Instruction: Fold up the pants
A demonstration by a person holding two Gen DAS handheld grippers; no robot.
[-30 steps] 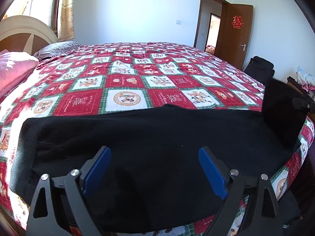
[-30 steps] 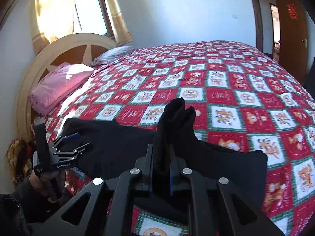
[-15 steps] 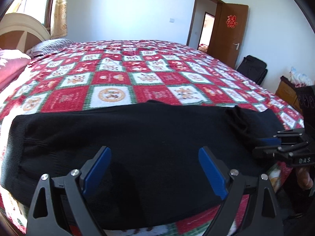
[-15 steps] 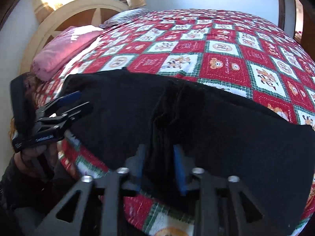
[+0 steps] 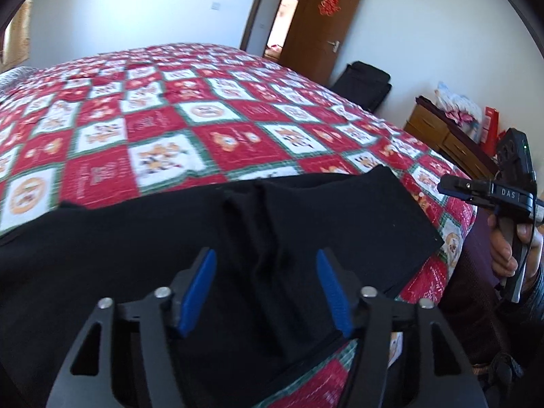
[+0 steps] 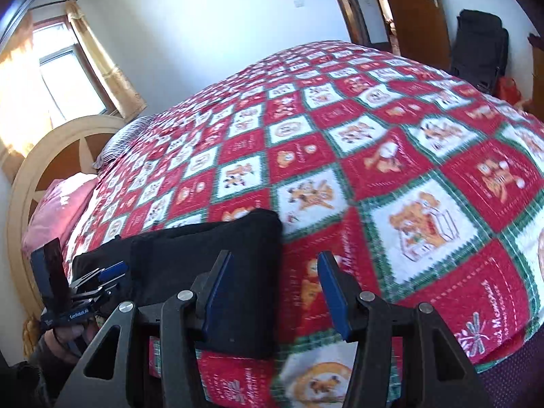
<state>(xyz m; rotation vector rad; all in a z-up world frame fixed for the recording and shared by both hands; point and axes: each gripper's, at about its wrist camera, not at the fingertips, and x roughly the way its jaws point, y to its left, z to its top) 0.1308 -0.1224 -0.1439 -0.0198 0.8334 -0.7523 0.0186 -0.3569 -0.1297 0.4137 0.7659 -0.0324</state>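
Observation:
The black pants (image 5: 142, 265) lie flat along the near edge of the bed, with a folded-over part at their right end (image 5: 333, 210). My left gripper (image 5: 265, 289) is open just above the pants, near a ridge of bunched cloth. My right gripper (image 6: 275, 292) is open and empty, off the right end of the pants (image 6: 217, 255). It also shows in the left wrist view (image 5: 445, 188) to the right of the pants. The left gripper shows in the right wrist view (image 6: 108, 273) at the far left.
The bed has a red, white and green patchwork quilt (image 5: 204, 115). A pink pillow (image 6: 57, 204) and cream headboard (image 6: 44, 156) are at the left. A brown door (image 5: 323, 20), a black bag (image 5: 363, 81) and a wooden dresser (image 5: 438, 132) stand at the right.
My right gripper has let go of the pants end it laid over, opened, and pulled back to the right. My left gripper has closed in a little and moved right along the pants.

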